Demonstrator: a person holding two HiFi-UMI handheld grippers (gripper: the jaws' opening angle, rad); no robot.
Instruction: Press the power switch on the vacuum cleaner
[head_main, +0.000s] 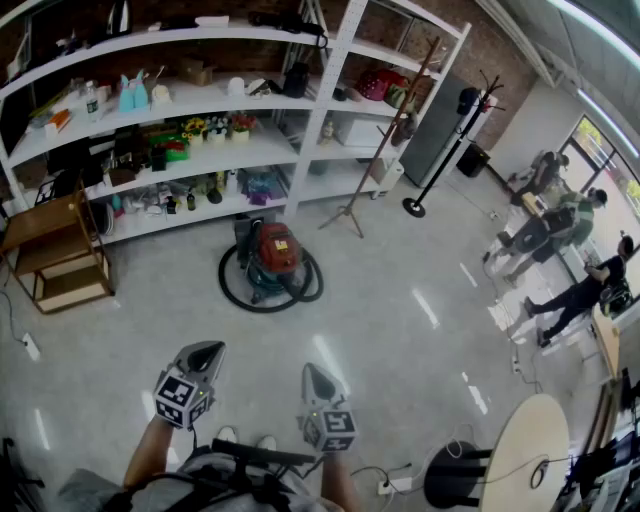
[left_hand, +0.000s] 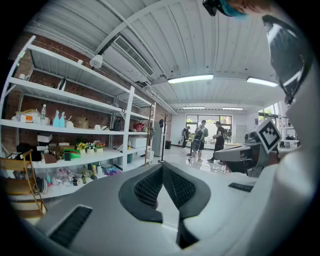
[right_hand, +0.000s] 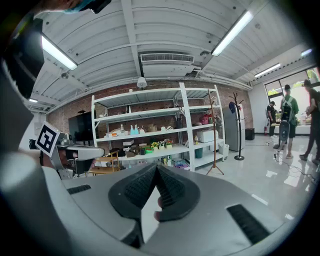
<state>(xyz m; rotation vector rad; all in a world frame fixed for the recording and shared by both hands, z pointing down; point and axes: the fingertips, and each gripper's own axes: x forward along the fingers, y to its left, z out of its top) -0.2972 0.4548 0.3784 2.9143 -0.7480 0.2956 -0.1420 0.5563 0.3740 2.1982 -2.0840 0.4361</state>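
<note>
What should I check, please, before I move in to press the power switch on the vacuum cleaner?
1. Vacuum cleaner in sight ahead: ok.
2. Power switch located: cannot tell, too small to make out in the head view.
3. Left tongs shut and empty, ready to press: ok.
4. Right tongs shut and empty: ok.
5. Tongs within reach of the vacuum cleaner: not ok, both are held near the body, well short of it.
6. Footing beside it: not ok, the hose lies looped round the vacuum cleaner.
</note>
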